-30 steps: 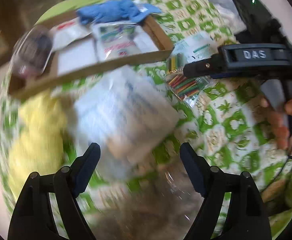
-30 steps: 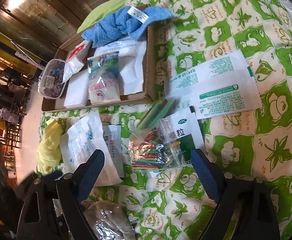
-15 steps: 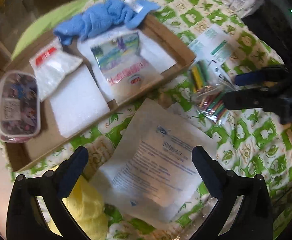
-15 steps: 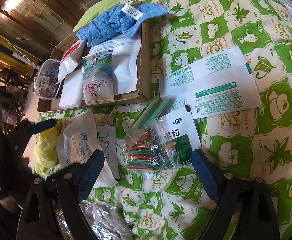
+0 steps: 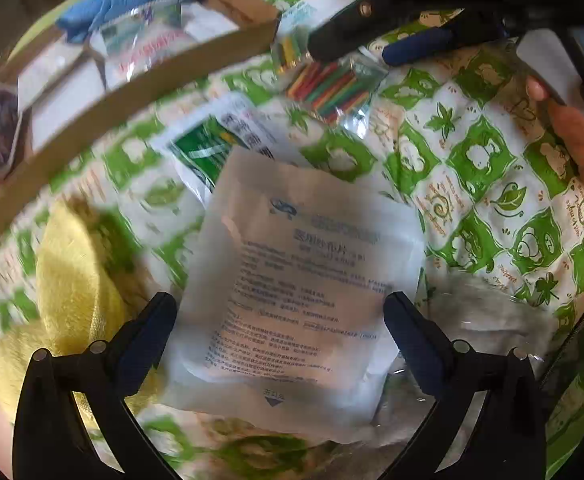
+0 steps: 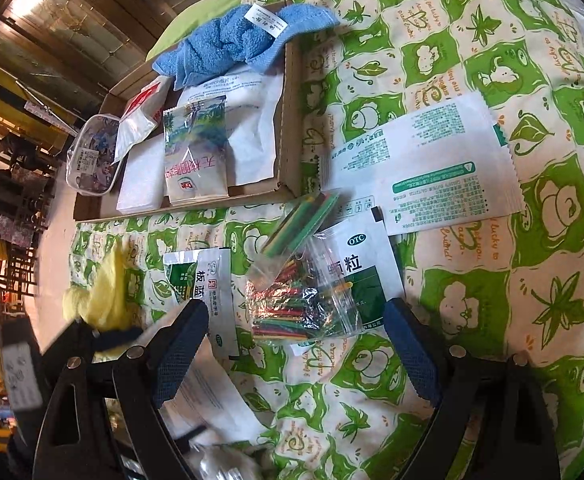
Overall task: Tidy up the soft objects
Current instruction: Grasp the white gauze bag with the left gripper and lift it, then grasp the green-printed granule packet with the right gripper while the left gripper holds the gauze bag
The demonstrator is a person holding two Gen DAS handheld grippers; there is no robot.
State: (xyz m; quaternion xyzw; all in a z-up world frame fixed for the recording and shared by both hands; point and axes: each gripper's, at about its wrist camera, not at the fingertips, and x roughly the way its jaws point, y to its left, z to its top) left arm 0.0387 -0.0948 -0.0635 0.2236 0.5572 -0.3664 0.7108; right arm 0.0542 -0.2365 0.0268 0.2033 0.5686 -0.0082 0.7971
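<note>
My left gripper (image 5: 279, 312) is open, its fingers either side of a white gauze packet (image 5: 300, 296) with blue print that lies on the green-and-white cloth (image 5: 472, 160). A yellow towel (image 5: 75, 280) lies just left of it. My right gripper (image 6: 296, 320) is open and empty, low over a clear bag of coloured sticks (image 6: 300, 300) and a green OTC sachet (image 6: 364, 268). The cardboard tray (image 6: 287, 128) holds a blue towel (image 6: 231, 44), white packets and a printed pouch (image 6: 195, 156).
A large white-and-green sachet (image 6: 424, 176) lies right of the tray. A second green sachet (image 6: 203, 284) lies by the yellow towel (image 6: 103, 296). A clear plastic case (image 6: 91, 156) sits at the tray's left end. A crumpled clear bag (image 5: 492, 312) lies right of the gauze packet.
My left gripper has dropped low and moved forward over the white gauze packet, which now sits between its open fingers. My right gripper has edged closer to the bag of sticks.
</note>
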